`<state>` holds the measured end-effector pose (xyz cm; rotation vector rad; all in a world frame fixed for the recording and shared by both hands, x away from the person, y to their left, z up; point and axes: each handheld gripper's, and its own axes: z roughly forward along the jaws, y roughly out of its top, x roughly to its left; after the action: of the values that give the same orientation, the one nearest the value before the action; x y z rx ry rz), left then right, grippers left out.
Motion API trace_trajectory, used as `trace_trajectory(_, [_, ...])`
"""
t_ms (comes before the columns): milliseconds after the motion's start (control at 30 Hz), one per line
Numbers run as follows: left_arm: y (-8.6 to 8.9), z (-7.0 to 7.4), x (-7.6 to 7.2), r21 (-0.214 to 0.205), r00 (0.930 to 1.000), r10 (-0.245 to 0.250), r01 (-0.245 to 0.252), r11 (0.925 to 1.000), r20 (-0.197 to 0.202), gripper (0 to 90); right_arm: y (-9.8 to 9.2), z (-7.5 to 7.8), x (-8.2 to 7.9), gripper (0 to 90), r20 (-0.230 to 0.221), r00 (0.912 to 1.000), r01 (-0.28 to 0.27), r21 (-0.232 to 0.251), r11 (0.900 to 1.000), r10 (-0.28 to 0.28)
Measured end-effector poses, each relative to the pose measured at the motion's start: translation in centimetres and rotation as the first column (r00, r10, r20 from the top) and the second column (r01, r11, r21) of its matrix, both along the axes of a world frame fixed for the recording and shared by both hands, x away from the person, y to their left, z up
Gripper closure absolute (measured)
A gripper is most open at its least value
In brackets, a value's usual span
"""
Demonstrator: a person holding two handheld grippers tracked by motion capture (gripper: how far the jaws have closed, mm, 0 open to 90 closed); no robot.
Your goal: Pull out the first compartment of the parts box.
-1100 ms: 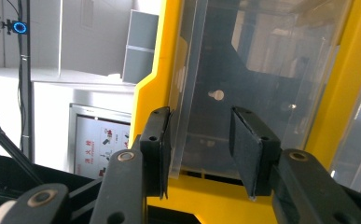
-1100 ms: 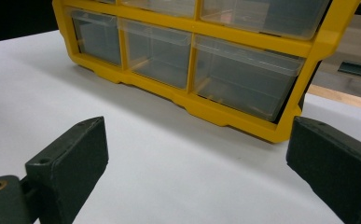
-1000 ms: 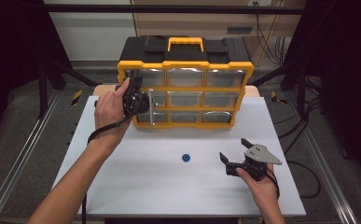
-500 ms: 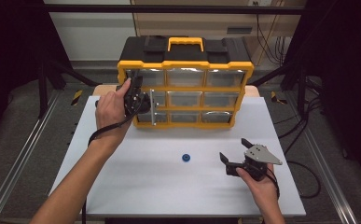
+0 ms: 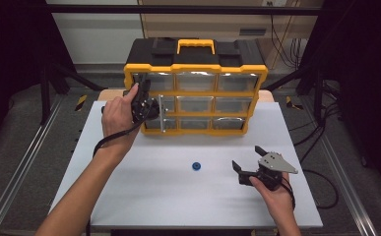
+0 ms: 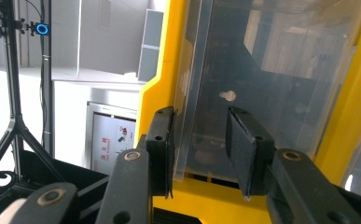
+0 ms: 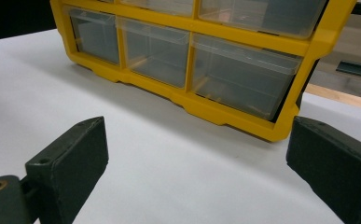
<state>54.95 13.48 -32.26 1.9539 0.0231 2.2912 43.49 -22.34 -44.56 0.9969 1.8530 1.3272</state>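
Here the left gripper (image 5: 146,105) has its jaws around the clear drawer (image 6: 243,88) pulled out toward the person at the left of the yellow organizer (image 5: 196,96), jaws just closing. Nine drawers show. One blue cap (image 5: 196,166) lies on the white table (image 5: 129,196); the right gripper (image 5: 244,173) gapes empty.

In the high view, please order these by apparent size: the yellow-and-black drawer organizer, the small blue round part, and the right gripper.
1. Yellow-and-black plastic drawer organizer, clearly largest.
2. Right gripper, black with grey plate.
3. Small blue round part, clearly smallest.
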Motion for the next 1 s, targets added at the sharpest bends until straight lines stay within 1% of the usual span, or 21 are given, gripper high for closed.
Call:
trace_trajectory(100, [-0.03, -0.02, -0.06, -0.002, 1.0, 0.009, -0.009, 1.0, 0.0, 63.2, 0.01, -0.02, 0.02, 6.2, -0.002, 1.0, 0.002, -0.002, 1.0, -0.002])
trace_trajectory(133, [-0.06, 0.0, -0.14, -0.002, 0.9998, 0.02, -0.02, 0.9998, -0.004, 63.6, 0.0, -0.02, 0.02, 6.2, -0.002, 1.0, 0.002, -0.003, 1.0, -0.002])
trace_trajectory(200, [-0.04, -0.01, -0.13, -0.004, 0.9998, 0.018, -0.018, 0.9998, 0.0, 64.6, -0.01, -0.02, 0.02, 6.2, -0.001, 1.0, 0.001, -0.003, 1.0, -0.001])
trace_trajectory(300, [0.02, -0.03, -0.12, 0.003, 0.9998, 0.018, -0.018, 0.9998, 0.007, 65.9, -0.04, -0.02, 0.03, 6.3, 0.0, 1.0, -0.002, -0.004, 1.0, 0.002])
trace_trajectory(433, [-0.01, 0.01, -0.11, -0.005, 0.9998, 0.018, -0.018, 0.9998, 0.014, 68.3, 0.0, -0.05, 0.04, 6.4, -0.003, 1.0, 0.001, -0.007, 1.0, -0.001])
trace_trajectory(700, [0.09, 0.09, -0.18, -0.004, 0.9997, 0.017, -0.017, 0.9999, 0.019, 72.5, 0.03, -0.1, 0.04, 6.5, -0.005, 1.0, 0.001, -0.012, 0.9999, -0.001])
trace_trajectory(833, [0.25, 0.08, -0.16, -0.002, 0.9995, 0.009, -0.009, 1.0, 0.03, 74.5, 0.0, -0.08, 0.02, 6.4, -0.003, 1.0, 0.002, -0.01, 0.9999, -0.002])
trace_trajectory(1000, [0.28, 0.13, -0.16, -0.011, 0.9995, 0.008, -0.008, 0.9999, 0.03, 77.5, -0.02, -0.1, 0.06, 6.4, -0.003, 1.0, -0.001, -0.011, 0.9999, 0.001])
